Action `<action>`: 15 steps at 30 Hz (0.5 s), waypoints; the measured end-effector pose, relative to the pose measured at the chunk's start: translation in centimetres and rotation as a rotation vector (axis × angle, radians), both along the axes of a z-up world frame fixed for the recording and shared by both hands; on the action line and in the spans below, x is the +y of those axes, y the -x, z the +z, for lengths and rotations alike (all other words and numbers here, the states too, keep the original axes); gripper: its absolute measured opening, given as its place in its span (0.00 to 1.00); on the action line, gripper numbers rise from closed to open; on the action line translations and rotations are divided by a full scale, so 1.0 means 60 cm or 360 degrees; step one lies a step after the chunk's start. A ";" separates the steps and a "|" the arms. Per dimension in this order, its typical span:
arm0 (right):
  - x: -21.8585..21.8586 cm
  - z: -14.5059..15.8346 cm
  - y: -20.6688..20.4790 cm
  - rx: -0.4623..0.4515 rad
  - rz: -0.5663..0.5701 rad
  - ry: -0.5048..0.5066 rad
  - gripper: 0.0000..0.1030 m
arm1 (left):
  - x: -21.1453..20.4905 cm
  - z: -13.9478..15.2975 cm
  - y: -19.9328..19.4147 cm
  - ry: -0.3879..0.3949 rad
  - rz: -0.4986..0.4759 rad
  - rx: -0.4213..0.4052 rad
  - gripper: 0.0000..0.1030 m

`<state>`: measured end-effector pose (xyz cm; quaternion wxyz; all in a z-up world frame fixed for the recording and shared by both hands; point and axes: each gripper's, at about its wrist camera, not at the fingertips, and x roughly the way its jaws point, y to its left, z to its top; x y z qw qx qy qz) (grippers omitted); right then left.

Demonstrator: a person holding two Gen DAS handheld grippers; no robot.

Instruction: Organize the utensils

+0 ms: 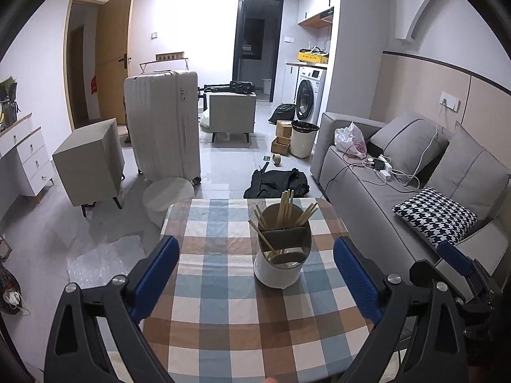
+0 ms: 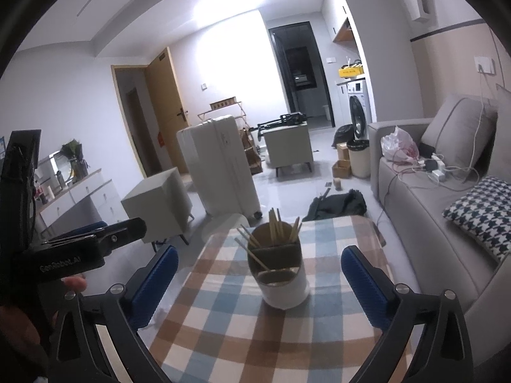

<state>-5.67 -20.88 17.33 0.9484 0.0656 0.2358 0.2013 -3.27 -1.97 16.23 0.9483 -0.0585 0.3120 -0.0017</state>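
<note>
Checked tablecloth, utensil holder with chopsticks, sofa beside

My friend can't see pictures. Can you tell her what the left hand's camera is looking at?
A white holder full of wooden chopsticks stands on a checked tablecloth, straight ahead of the open, empty left gripper. Behind the table are a white suitcase, small cabinets and a grey sofa.
</note>
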 end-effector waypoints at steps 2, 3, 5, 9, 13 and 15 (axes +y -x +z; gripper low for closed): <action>0.000 0.001 0.003 0.0001 -0.0002 0.0006 1.00 | -0.001 0.000 0.003 0.0001 0.0001 -0.0005 0.92; -0.001 0.002 0.004 0.0000 -0.0007 0.0006 1.00 | -0.001 0.000 0.004 -0.0001 0.0002 -0.0002 0.92; 0.000 0.000 0.006 0.0001 -0.0012 0.0006 1.00 | -0.001 0.000 0.008 -0.0007 0.0011 0.0000 0.92; -0.002 -0.003 0.012 0.0009 -0.0024 -0.0001 1.00 | -0.003 -0.002 0.016 -0.0006 0.0016 0.0011 0.92; -0.004 -0.002 0.012 0.0008 -0.0030 -0.0006 1.00 | -0.005 0.001 0.022 0.0005 -0.0003 0.0001 0.92; -0.004 -0.002 0.012 0.0010 -0.0031 -0.0004 1.00 | -0.007 -0.001 0.021 0.0005 -0.0006 0.0004 0.92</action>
